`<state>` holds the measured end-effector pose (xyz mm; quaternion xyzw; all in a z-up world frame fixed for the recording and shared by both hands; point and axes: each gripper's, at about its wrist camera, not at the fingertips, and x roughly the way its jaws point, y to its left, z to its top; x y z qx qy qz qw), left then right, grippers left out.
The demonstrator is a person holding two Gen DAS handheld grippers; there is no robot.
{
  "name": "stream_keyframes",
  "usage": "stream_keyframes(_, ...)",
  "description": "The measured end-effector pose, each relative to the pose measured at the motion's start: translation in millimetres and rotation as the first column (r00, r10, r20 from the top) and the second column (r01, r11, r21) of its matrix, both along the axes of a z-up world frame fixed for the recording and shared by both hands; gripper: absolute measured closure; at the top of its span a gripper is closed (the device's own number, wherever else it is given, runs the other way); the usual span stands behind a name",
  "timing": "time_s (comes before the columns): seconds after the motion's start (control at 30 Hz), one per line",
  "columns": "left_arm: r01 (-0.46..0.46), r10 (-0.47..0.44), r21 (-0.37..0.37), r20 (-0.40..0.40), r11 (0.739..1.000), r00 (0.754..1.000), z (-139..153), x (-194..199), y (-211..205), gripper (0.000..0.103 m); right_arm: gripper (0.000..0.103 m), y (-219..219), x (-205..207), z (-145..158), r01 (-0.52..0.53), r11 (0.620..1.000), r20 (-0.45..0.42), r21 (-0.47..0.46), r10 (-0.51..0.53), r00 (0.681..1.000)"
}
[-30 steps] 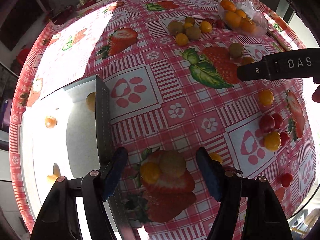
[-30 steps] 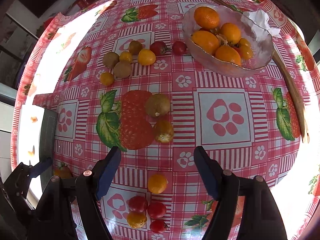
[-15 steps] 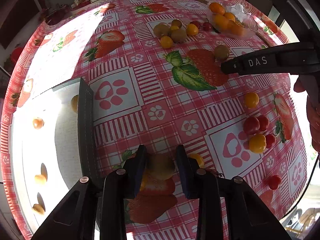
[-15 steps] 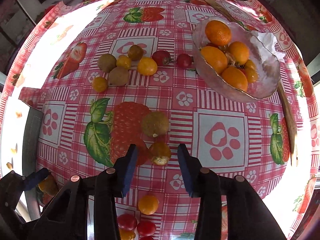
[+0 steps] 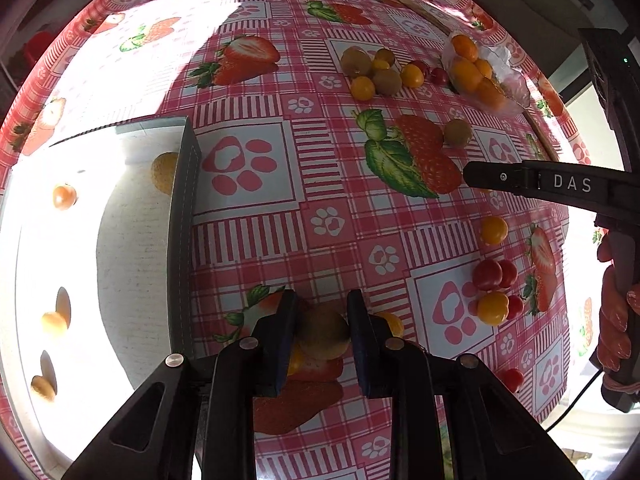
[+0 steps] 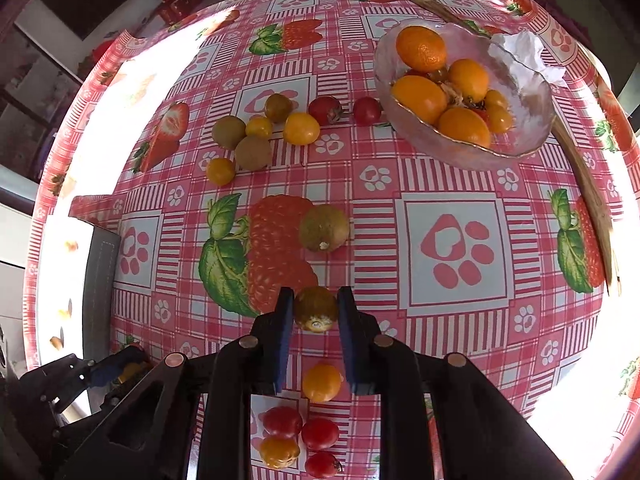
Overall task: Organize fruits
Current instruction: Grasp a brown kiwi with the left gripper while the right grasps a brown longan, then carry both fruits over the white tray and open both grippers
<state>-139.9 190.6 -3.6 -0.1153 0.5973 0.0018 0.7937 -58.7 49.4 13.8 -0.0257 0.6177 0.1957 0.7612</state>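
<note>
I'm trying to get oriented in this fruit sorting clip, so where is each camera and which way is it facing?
Left wrist: on the left gripper, aimed steeply down at the tablecloth; its fingers clamp a kiwi, tray at left.
Right wrist: on the right gripper, aimed steeply down; closed on a small greenish fruit, glass bowl beyond.
Shared: bowl, tray, and each view shows the other gripper.

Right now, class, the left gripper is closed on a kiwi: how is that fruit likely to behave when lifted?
The kiwi looks round, so it may roll if released on the tablecloth. Its matt, fuzzy-looking skin probably grips the left gripper pads well. It may bruise under a hard squeeze.
</note>
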Motion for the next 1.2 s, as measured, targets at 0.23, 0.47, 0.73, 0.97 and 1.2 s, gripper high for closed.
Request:
stream_keyframes(0.23,-0.006,0.006,-0.012,0.026,1.000,1.000,12,0,4,0.076,0.079,-1,-4,8,0.005,1.000,-0.017,0.023,-0.005,1.000)
stream_keyframes(0.47,-0.034,0.035,-0.017,0.056,0.999,0.998,28,-7,16,0.076,0.079,7,-12,15,-0.016,0.999,-0.030,0.033,0.017,0.999)
stream_keyframes(0.73,-0.097,0.099,-0.017,0.090,0.995,0.991,44,-23,43,0.076,0.079,38,-24,24,-0.070,0.996,-0.027,0.047,0.071,0.997)
stream_keyframes(0.97,-0.180,0.180,-0.010,0.097,0.984,0.979,49,-48,75,0.076,0.079,79,-36,33,-0.147,0.987,-0.019,0.058,0.149,0.989)
stream_keyframes(1.2,-0.275,0.274,0.007,0.085,0.961,0.958,44,-80,116,0.076,0.079,130,-51,38,-0.236,0.969,-0.021,0.076,0.238,0.971)
